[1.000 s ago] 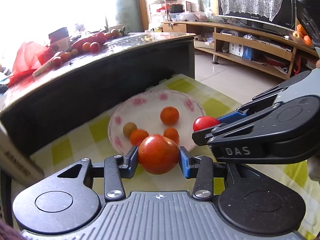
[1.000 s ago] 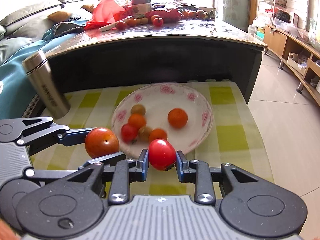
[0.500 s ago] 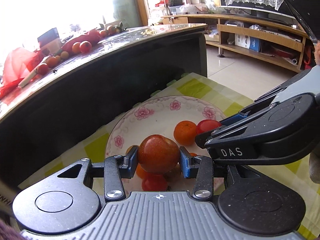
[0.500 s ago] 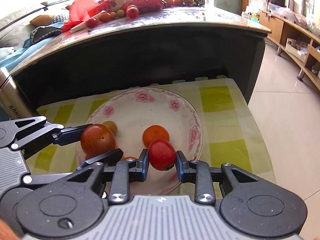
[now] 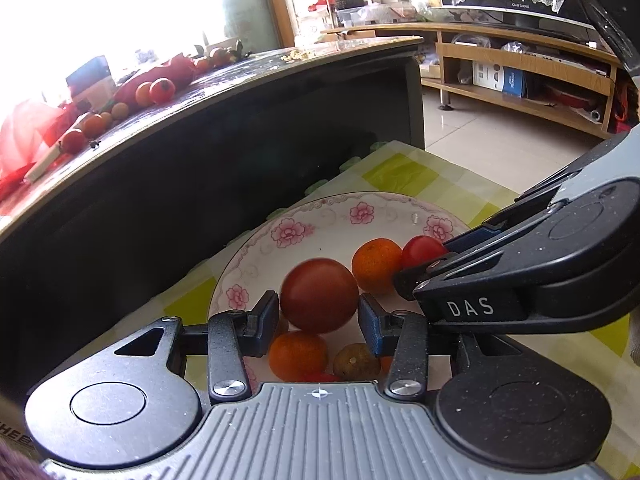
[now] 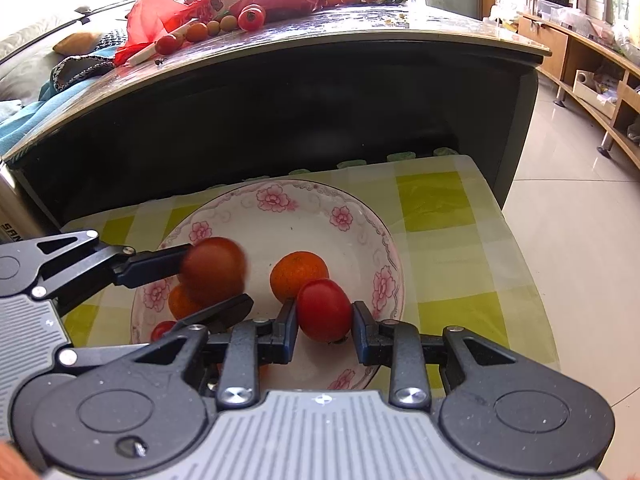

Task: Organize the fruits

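A flowered white plate [image 5: 320, 208] [image 6: 280, 186] lies on a yellow-checked cloth [image 6: 440, 208] and holds an orange [image 5: 376, 266] [image 6: 299, 272], another orange [image 5: 298, 354] and a brownish fruit [image 5: 356, 362]. My left gripper [image 5: 319, 316] [image 6: 218, 278] hangs over the plate's left half. Between its parted fingers is a big red tomato [image 5: 319, 295] [image 6: 214, 268], blurred, with slim gaps on both sides. My right gripper [image 6: 324, 320] [image 5: 420, 260] is shut on a smaller red tomato [image 6: 324, 310] [image 5: 422, 250] low over the plate's right half.
Close behind the plate rises a dark coffee table [image 6: 320, 92]; more tomatoes [image 6: 250, 18] and a red bag [image 6: 156, 8] lie on its glass top. A steel flask [image 6: 8, 208] stands at the left. Tiled floor [image 6: 580, 240] drops off to the right, with wooden shelving [image 5: 520, 68] beyond.
Both grippers moved forward from the plate's near rim to over its middle. The big tomato has come loose from the left fingers and is moving; the right gripper still holds its tomato.
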Demonstrator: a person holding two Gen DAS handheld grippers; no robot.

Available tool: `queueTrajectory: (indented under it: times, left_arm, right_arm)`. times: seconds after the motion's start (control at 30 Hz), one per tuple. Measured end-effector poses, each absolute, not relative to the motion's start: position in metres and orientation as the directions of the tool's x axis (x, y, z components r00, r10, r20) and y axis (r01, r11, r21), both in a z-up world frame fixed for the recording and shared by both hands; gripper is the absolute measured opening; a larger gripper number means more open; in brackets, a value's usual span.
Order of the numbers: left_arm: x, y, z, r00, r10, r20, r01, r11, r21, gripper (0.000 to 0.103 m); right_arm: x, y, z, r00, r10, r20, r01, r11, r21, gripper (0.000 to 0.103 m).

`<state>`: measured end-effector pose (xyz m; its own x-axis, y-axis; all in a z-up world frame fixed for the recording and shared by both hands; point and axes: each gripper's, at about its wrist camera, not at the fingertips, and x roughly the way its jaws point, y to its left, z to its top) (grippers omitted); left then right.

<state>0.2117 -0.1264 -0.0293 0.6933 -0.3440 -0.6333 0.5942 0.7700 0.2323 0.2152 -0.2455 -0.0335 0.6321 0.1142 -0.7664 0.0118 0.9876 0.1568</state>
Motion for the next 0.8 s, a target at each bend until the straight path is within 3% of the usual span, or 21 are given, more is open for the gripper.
queueTrajectory:
  times: [0.8]
  left_arm:
    - [0.183,-0.086,0.006,0.724,-0.328,-0.607,0.516,0.841,0.162,0.061]
  right_arm:
    - [0.189,-0.245,0.002,0.681,0.120,-0.722,0.048,0.977,0.207,0.042]
